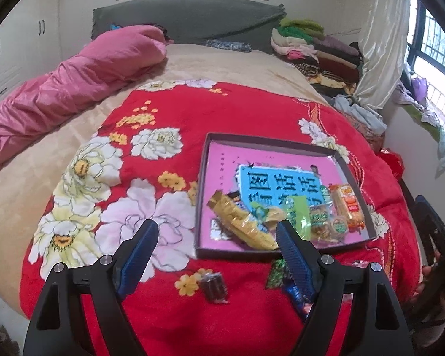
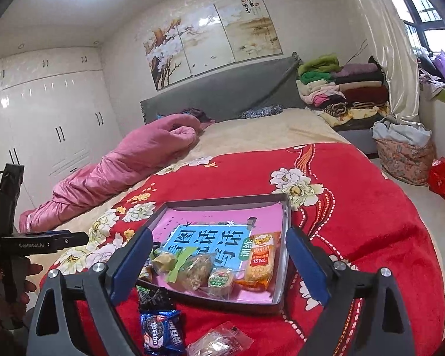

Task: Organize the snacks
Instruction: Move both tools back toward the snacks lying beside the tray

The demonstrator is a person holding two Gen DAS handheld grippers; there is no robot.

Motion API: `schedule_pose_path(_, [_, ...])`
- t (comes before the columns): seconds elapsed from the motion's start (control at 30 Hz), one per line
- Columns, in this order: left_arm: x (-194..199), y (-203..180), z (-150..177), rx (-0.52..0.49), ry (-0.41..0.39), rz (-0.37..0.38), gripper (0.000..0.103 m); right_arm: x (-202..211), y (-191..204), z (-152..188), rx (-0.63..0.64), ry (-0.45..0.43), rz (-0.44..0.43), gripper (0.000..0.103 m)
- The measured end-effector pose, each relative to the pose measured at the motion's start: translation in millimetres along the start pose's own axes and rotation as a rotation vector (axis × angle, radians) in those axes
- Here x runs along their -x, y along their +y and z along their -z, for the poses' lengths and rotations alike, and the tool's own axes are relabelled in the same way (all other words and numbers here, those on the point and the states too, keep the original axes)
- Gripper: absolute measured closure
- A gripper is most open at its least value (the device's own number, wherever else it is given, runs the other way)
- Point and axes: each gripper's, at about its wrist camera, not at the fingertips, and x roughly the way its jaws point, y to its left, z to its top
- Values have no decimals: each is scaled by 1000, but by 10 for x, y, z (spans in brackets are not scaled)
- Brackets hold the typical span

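A shallow box (image 1: 353,178) sits flat on a red flower blanket (image 1: 252,109) on the bed, and it holds a pink and blue book with a little heap of snacks on top. The long orange snack pack (image 2: 259,262) lies along the right side of the box, with its long way running from the near wall toward the far wall. A long gold wrapper (image 1: 241,225) lies slanted in the near left part of the box — one end points at the far left, the other at the near wall. Small green packs (image 2: 221,280) sit bunched between the two. Outside the box, on the blanket close to its near wall, lie a blue cookie pack (image 2: 161,333), a small dark brown sweet (image 1: 214,287) and a clear wrapped snack (image 2: 219,341). The left gripper (image 1: 216,233) is spread wide with nothing between its blue pads, over the near left corner of the box. The right gripper (image 2: 219,240) is wide apart too — it holds nothing and looks over the box.
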Motion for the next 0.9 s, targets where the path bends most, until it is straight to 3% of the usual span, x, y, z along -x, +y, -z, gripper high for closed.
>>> schedule_pose_path(0.9, [4,12,381,-50,81,11,20,64,510,345,128,125,-34,10])
